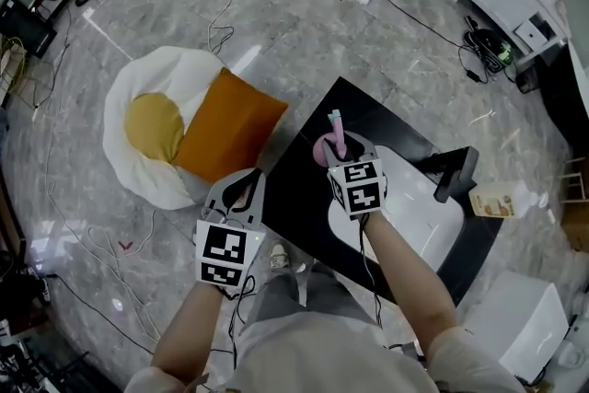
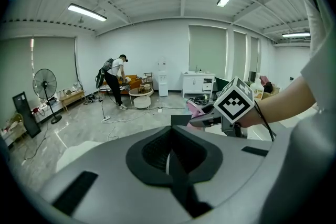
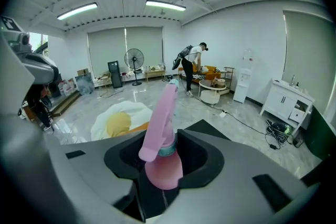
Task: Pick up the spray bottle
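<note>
A pink spray bottle (image 1: 333, 141) stands upright on the low black table (image 1: 299, 175). My right gripper (image 1: 342, 154) reaches down around it from the near side. In the right gripper view the bottle's round body (image 3: 163, 162) sits between the two jaws of the right gripper (image 3: 161, 174), which press on its sides, and its trigger head rises above them. My left gripper (image 1: 245, 184) hangs to the left of the table's edge, over the floor, shut with nothing in it. In the left gripper view its jaws meet in a line, and the right gripper (image 2: 210, 119) shows beyond with the bottle (image 2: 193, 107).
A white tray (image 1: 419, 221), a black handle-like object (image 1: 456, 174) and a small carton (image 1: 493, 201) lie on the table's right part. A fried-egg cushion (image 1: 152, 129) and an orange cushion (image 1: 230, 124) lie on the floor to the left. Cables trail across the floor. A person (image 3: 191, 68) bends far off.
</note>
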Demonstrator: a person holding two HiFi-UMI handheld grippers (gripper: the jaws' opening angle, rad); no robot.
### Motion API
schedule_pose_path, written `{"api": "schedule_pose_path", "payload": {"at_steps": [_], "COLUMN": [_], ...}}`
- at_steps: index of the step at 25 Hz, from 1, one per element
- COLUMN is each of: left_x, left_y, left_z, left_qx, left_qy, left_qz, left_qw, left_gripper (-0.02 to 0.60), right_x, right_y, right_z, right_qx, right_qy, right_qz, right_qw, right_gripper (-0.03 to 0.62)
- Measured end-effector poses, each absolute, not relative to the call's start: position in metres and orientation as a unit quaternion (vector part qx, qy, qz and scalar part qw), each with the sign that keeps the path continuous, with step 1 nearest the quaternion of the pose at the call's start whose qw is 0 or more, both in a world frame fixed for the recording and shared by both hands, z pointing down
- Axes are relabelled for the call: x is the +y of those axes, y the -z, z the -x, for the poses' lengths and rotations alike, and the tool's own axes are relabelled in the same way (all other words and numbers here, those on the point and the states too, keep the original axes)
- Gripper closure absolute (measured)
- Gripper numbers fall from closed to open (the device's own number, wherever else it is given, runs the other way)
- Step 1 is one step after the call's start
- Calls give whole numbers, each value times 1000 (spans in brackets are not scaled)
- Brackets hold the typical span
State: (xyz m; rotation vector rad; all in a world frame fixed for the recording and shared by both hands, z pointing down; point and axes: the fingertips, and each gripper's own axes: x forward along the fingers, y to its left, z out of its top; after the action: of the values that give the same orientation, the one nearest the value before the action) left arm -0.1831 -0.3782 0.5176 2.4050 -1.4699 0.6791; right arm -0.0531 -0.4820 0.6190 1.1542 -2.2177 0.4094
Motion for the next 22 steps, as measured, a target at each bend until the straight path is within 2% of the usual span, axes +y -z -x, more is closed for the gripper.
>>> {"api": "schedule_pose_path", "payload": {"at_steps": [8, 17, 22], "left_x": [-381, -378, -368], "left_y": [-498, -445, -400], "left_z": [179, 172, 164], "left_qx": [-519, -530, -528], "left_qy": [-219, -171, -155], "left_qz": [-819, -826, -833], "left_qw": [108, 87, 50], "left_gripper": [563, 563, 562], "right_x": [-474, -455, -429], "right_y": [-579, -457, -386], "right_z": [55, 47, 40], "right_qx": [-858, -892, -908], "right_qy": [-159, -107, -64], "right_qz": [-395, -383, -376], "right_qw": [286, 214, 175], "right_gripper": [424, 425, 425]}}
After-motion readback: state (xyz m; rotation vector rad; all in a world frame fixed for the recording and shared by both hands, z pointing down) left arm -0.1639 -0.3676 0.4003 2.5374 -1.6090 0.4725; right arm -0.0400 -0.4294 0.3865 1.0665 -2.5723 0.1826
